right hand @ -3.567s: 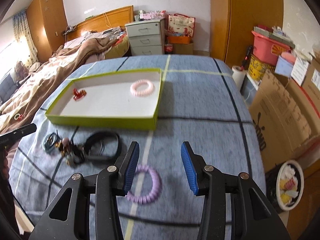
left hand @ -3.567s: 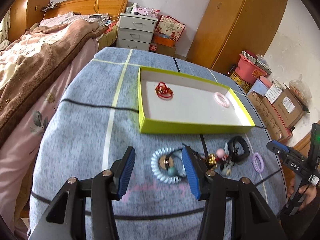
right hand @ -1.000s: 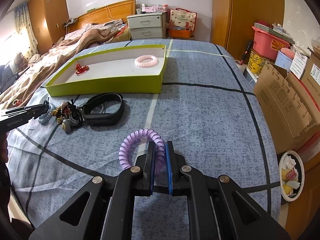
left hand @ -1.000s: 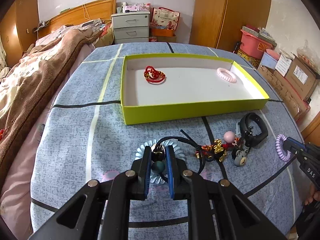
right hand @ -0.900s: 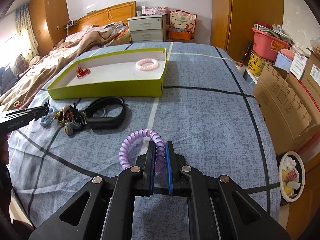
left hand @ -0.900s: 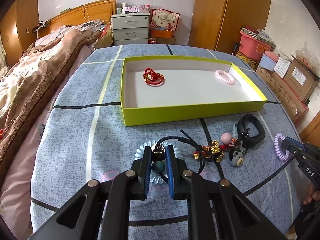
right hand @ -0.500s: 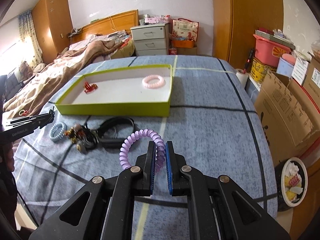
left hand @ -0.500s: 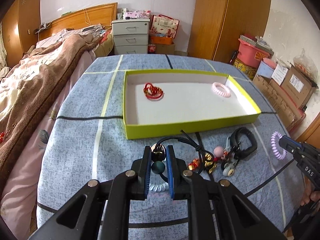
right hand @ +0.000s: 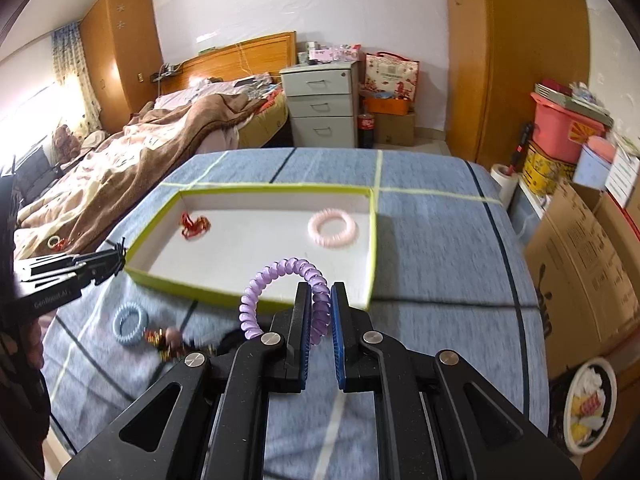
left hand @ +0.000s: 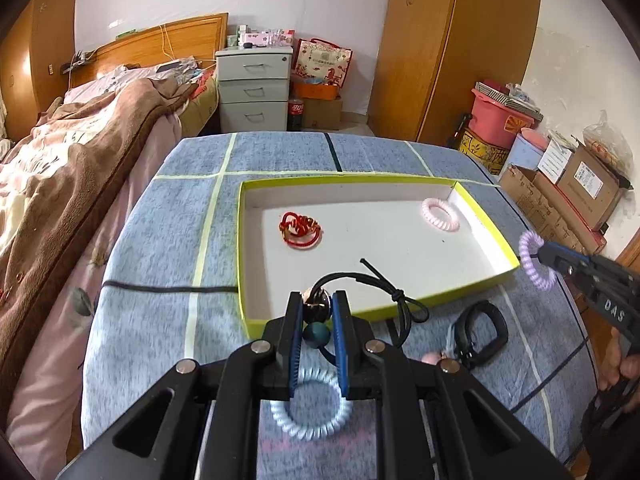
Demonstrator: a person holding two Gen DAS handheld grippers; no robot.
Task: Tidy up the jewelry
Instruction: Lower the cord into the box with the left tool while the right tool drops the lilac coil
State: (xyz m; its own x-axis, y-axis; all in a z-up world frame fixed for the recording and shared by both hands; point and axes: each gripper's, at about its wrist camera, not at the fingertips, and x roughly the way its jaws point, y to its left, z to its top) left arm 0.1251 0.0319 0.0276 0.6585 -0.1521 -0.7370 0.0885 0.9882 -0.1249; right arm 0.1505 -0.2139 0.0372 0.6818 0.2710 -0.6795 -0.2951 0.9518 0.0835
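Note:
My left gripper [left hand: 316, 304] is shut on a black cord bracelet with beads [left hand: 360, 284] and holds it above the near wall of the yellow-green tray [left hand: 486, 222]. My right gripper [right hand: 320, 300] is shut on a purple coil hair tie [right hand: 276, 276], lifted in front of the tray [right hand: 372, 264]; it also shows in the left wrist view [left hand: 534, 258]. In the tray lie a red ornament [left hand: 300, 230] and a pink coil tie [left hand: 440, 214]. A pale blue coil tie [left hand: 306, 412] lies on the cloth under my left gripper.
A black band [left hand: 480, 332] and a cluster of small charms [right hand: 168, 340] lie on the blue checked cloth [left hand: 160, 240] in front of the tray. A bed [left hand: 60, 152] is at the left, cardboard boxes [right hand: 580, 248] at the right.
Both grippers closed on their items, lifted them off the cloth and moved toward the tray. The blue coil tie stayed on the cloth.

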